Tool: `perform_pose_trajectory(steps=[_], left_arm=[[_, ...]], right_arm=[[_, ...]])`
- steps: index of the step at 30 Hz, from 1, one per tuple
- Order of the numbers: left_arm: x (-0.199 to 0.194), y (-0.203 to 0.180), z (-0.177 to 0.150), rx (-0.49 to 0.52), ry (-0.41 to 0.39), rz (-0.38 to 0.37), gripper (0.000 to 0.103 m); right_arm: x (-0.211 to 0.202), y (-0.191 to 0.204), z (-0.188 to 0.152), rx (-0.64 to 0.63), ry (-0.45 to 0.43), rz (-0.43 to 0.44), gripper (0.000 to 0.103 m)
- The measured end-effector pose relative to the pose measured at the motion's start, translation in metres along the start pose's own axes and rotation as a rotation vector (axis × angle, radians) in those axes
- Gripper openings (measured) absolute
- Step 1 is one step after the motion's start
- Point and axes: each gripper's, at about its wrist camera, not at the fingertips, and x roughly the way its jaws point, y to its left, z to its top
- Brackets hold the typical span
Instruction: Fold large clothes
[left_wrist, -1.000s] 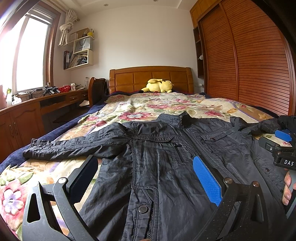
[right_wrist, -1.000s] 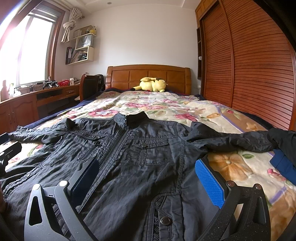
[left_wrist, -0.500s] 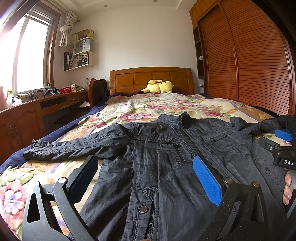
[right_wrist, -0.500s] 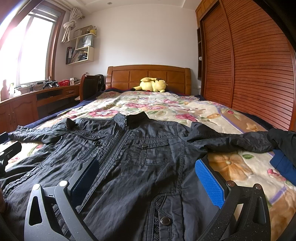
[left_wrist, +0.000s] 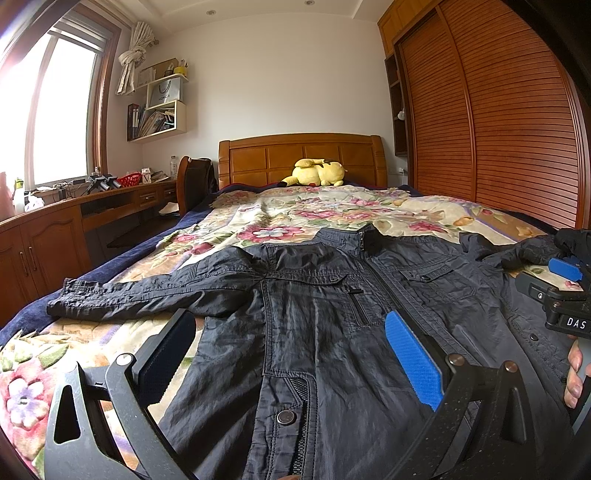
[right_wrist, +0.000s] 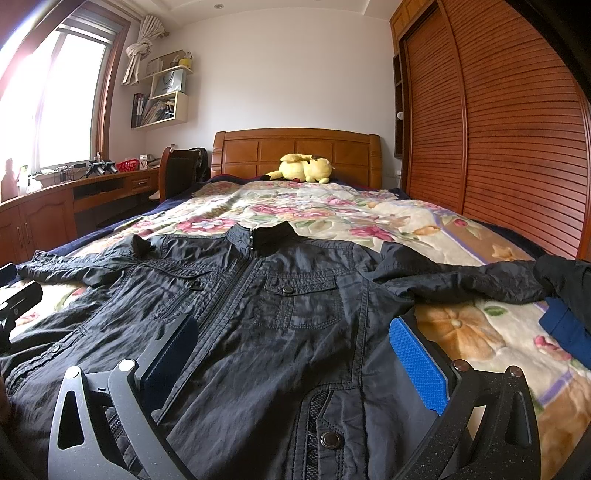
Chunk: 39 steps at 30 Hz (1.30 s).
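A home bedroom: a wooden-headboard bed (right_wrist: 295, 146) at 12 o'clock under a floral bedspread (right_wrist: 332, 214) (yellow plush toy (right_wrist: 304, 168) on top), louvred wardrobe doors (right_wrist: 517, 129) at 2 o'clock, desk (right_wrist: 55, 199) at 9 o'clock.

Left gripper (left_wrist: 291, 358) jaws spread wide, empty. Right gripper (right_wrist: 295, 354) likewise agape, level beside it, fingers (left_wrist: 572, 373) wrapping handle.

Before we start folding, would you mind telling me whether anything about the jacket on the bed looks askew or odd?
Mostly fine: the black zip-front jacket lies flat, front up, on the floral bedspread. Its sleeve towards the wardrobe is rumpled, and its end meets a separate dark heap with blue fabric at the bed's edge.
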Motion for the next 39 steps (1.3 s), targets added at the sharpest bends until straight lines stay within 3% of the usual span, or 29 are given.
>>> perform_pose_trajectory(steps=[14,26,31,39], left_arm=[[0.0,0.0,0.0,0.002,0.001,-0.002,0.103],[0.017,-0.004,0.025,0.085,0.086,-0.029,0.103],[0.03,-0.013,0.035,0.08,0.112,-0.079,0.103],[0.057,-0.041,0.059,0.151,0.135,-0.131,0.103]], right_arm=[[0.0,0.0,0.0,0.001,-0.001,0.0,0.103],[0.0,-0.014,0.015,0.056,0.027,0.044,0.103],[0.005,-0.018,0.027,0.014,0.043,0.031,0.103],[0.019,-0.036,0.043,-0.052,0.059,-0.032,0.103]])
